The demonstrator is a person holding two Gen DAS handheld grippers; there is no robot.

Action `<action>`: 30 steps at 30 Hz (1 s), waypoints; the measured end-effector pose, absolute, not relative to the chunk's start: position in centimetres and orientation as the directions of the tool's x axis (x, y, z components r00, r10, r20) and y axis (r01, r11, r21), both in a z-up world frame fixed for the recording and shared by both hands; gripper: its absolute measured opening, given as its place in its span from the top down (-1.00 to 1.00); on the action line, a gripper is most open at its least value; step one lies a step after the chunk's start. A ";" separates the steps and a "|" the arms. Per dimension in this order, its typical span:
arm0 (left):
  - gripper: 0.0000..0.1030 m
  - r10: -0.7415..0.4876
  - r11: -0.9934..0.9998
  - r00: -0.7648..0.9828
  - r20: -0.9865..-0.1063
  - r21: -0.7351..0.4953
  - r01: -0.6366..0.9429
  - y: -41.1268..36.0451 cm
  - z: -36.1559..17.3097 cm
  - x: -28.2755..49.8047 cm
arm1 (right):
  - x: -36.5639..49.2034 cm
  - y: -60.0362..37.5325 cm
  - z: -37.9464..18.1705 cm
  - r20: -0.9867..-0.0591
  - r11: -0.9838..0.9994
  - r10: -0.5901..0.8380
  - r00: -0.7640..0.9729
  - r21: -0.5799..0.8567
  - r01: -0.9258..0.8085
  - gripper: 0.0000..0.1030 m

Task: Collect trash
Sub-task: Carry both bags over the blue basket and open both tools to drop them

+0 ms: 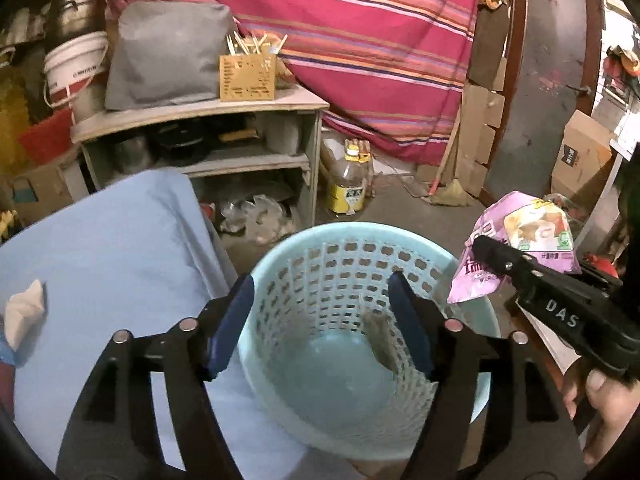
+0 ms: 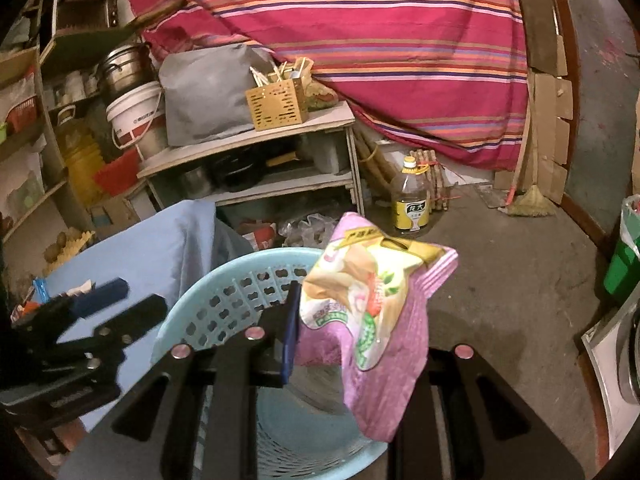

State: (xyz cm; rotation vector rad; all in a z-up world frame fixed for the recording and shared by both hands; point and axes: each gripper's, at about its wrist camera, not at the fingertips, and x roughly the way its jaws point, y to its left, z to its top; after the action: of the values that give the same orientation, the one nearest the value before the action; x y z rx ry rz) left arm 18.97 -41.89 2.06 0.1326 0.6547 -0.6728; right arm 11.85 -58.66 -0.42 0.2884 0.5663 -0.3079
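Observation:
A light blue plastic basket [image 1: 280,252] stands on the floor beside a table with a blue cloth [image 1: 100,248]. My left gripper [image 1: 320,320] is open and empty above the basket, its blue pads [image 1: 232,328] wide apart. A brownish scrap [image 1: 382,340] lies against the basket's inner wall. My right gripper [image 2: 352,320] is shut on a pink snack bag [image 2: 372,304] and holds it over the basket's [image 2: 224,280] right rim. The bag also shows in the left wrist view [image 1: 520,240]. A crumpled white tissue [image 1: 24,312] lies on the cloth at far left.
A grey shelf unit [image 1: 200,136] with a wooden utensil box [image 1: 247,76] stands behind the table. An oil bottle [image 1: 347,184] and a broom [image 1: 448,196] stand on the concrete floor beyond the basket. A striped cloth [image 1: 360,40] hangs behind. Cardboard boxes [image 1: 580,160] stand at right.

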 end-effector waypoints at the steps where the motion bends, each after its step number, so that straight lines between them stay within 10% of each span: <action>1: -0.45 -0.526 0.792 0.604 -0.598 -0.085 0.605 -41.3 2.3 18.9 | 12.0 -58.5 -0.5 -0.565 0.917 -0.203 0.800 0.177 0.358 0.57; 7: -0.79 -0.484 0.836 0.667 -0.567 -0.075 0.543 -37.1 3.4 19.0 | 13.1 -57.4 -0.9 -0.590 0.922 -0.196 0.784 0.161 0.351 0.50; 11: -0.83 -0.458 0.857 0.683 -0.569 -0.078 0.509 -34.5 3.7 19.6 | 14.2 -56.6 -1.6 -0.614 0.912 -0.227 0.756 0.137 0.386 -0.32; 30: -0.90 -0.242 0.961 0.789 -0.565 -0.028 0.274 -16.0 3.7 21.2 | 16.3 -46.8 1.3 -0.550 0.927 -0.297 0.780 0.030 0.374 -0.91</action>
State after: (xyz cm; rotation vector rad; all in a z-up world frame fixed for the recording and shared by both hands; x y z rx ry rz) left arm 21.24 -16.04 3.72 0.0565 0.6008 -0.2779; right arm 16.32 -46.81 1.31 0.1406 0.5702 -0.3636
